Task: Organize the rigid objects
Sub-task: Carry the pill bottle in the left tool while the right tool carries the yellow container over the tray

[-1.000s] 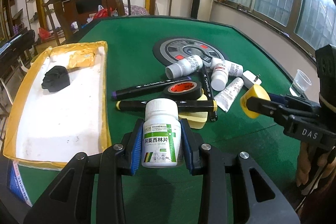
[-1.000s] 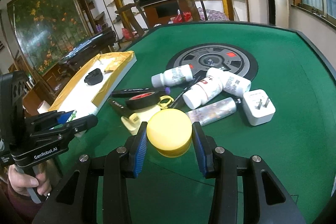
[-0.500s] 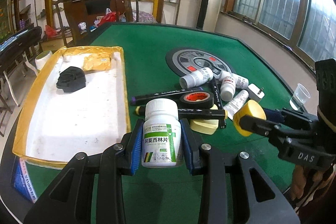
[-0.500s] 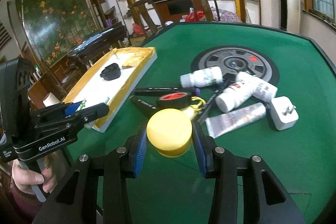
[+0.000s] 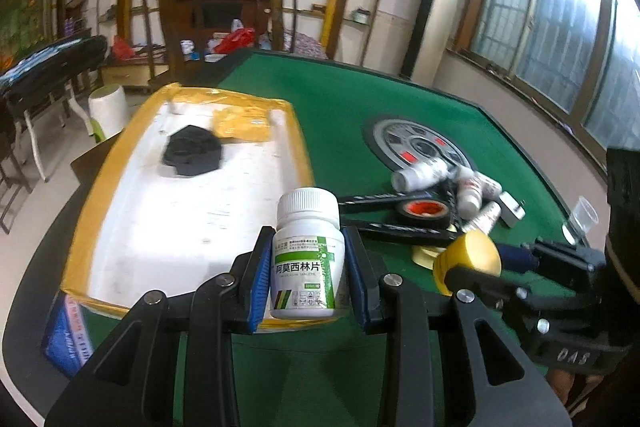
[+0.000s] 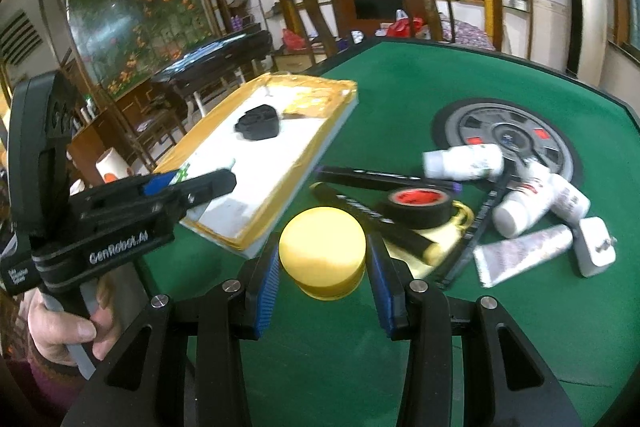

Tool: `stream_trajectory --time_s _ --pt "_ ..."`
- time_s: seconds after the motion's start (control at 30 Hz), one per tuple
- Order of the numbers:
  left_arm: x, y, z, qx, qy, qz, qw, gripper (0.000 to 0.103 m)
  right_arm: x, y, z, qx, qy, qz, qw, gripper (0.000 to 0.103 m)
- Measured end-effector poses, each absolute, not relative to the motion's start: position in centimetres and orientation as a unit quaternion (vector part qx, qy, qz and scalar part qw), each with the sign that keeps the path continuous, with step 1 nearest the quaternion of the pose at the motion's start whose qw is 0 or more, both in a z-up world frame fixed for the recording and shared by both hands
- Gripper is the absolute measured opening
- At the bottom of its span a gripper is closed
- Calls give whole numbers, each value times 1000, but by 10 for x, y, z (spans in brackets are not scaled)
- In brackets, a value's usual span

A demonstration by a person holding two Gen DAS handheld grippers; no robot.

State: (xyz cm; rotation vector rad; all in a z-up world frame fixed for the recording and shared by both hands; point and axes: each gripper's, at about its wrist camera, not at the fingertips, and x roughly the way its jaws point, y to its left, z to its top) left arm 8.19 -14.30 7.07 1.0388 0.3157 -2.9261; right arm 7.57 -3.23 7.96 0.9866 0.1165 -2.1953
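My left gripper (image 5: 307, 263) is shut on a white pill bottle (image 5: 307, 255) with a green label, held upright above the near right corner of the yellow-rimmed white tray (image 5: 92, 227). My right gripper (image 6: 322, 259) is shut on a yellow round jar (image 6: 322, 251), held above the green table beside the tray (image 6: 320, 143). The jar also shows in the left wrist view (image 5: 470, 259). A black object (image 5: 192, 155) and a yellow packet (image 5: 240, 121) lie at the tray's far end.
On the green table (image 6: 400, 83) lies a pile: black markers (image 6: 372, 179), a roll of black tape (image 6: 416, 202), white bottles (image 6: 464, 159), a tube (image 6: 524, 255), a white plug adapter (image 6: 596, 245). A grey round disc (image 6: 504, 135) sits behind. A clear cup (image 5: 582, 215) stands far right.
Both grippers have swung left toward the tray, each still holding its object. The pill bottle now hangs over the tray's near right corner.
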Motion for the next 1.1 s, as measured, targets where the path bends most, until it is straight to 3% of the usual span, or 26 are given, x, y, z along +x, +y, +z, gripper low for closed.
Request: stream_trajectory --time_s 0.47,0.83,1.1 --pt "77 -211 66 329 137 -932 60 31 68 -105 80 389 73 -831 391 37" --pt "43 -239 103 337 105 -934 55 31 8 -132 94 431 20 -816 383 37" --pt "-9 -247 109 395 82 -914 35 31 -30 -158 102 457 11 -815 357 37"
